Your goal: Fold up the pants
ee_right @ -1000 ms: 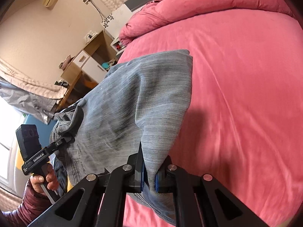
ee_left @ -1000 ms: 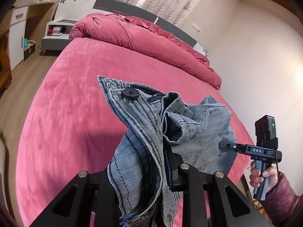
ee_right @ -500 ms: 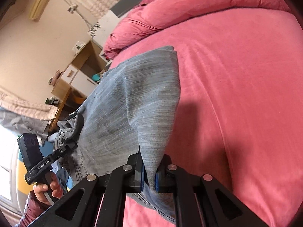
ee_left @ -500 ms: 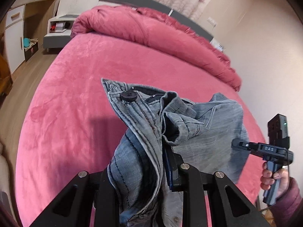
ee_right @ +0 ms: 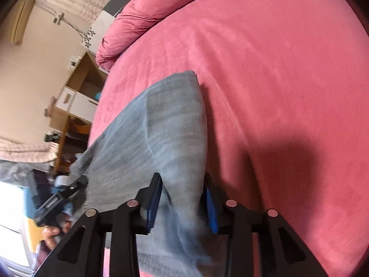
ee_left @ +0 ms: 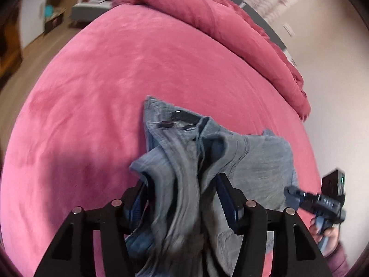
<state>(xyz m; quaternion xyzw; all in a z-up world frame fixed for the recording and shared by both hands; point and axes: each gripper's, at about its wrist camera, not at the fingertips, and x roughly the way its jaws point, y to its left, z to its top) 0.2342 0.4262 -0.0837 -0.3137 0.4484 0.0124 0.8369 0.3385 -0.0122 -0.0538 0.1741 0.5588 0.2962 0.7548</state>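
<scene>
Swung lower toward the bed (ee_left: 96, 97); left gripper (ee_left: 182, 198) and right gripper (ee_right: 182, 207) both just spread apart, pants (ee_left: 230, 161) slack between unpressing pads. Best backed straight out, without snagging denim, to keep the fold flat

The left gripper (ee_left: 182, 198) has just been opening; its jaws stand apart with the bunched waistband of the grey-blue jeans (ee_left: 184, 161) loose between them. The jeans drape over the near edge of the pink bed (ee_left: 115, 80). A rumpled pink duvet (ee_left: 230, 23) lies along the far edge. The right gripper (ee_left: 291, 191) hangs at the jeans' right side, in a hand (ee_left: 327, 237).
</scene>
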